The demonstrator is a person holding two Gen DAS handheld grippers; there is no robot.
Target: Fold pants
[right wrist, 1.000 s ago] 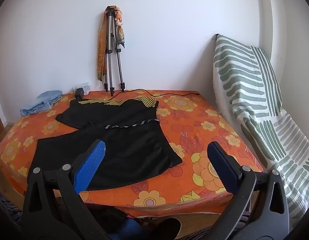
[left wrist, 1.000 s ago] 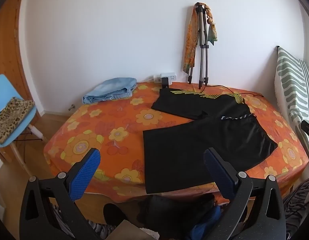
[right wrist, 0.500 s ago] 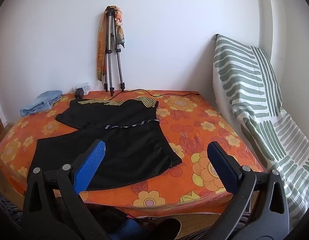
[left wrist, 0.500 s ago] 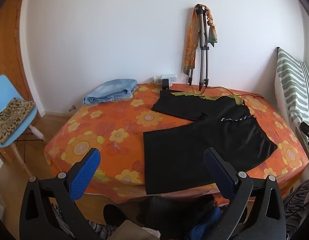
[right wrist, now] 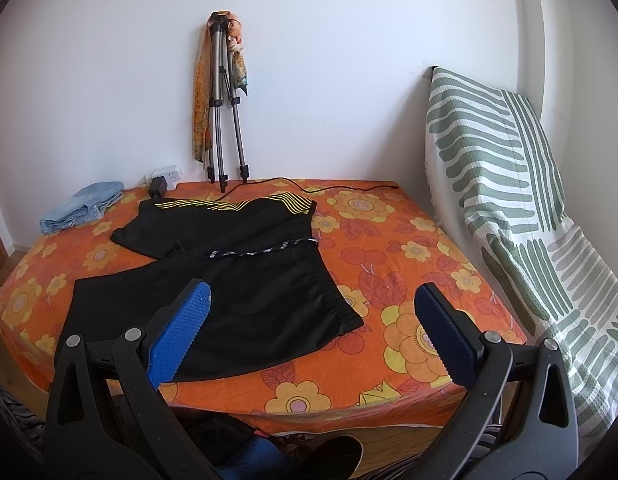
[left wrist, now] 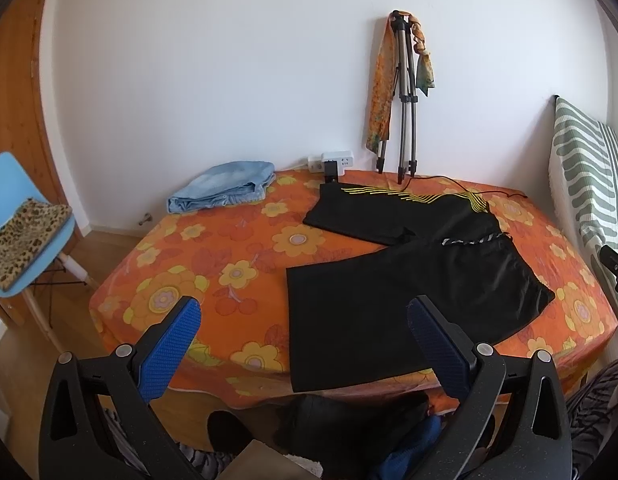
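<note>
Pants (left wrist: 409, 300) – black cloth, smooth, faint sheen, gathered elastic at the waist; yellow printed stripes on the leg nearest the tripod (left wrist: 405, 92).
Table cover (left wrist: 213, 264) under the pants – matt cloth, orange flower print.
Tripod – bare metal legs, dull shine, black plastic joints; thin glossy scarf (left wrist: 379, 92) hung on it.
Jeans (left wrist: 225, 192) left of the tripod – faded blue denim, rough.
Left gripper (left wrist: 303, 336) and right gripper (right wrist: 313, 332) – matt black plastic arms, metal rivets, blue ribbed rubbery pads.
Floor (left wrist: 109, 248) – wood, satin.
</note>
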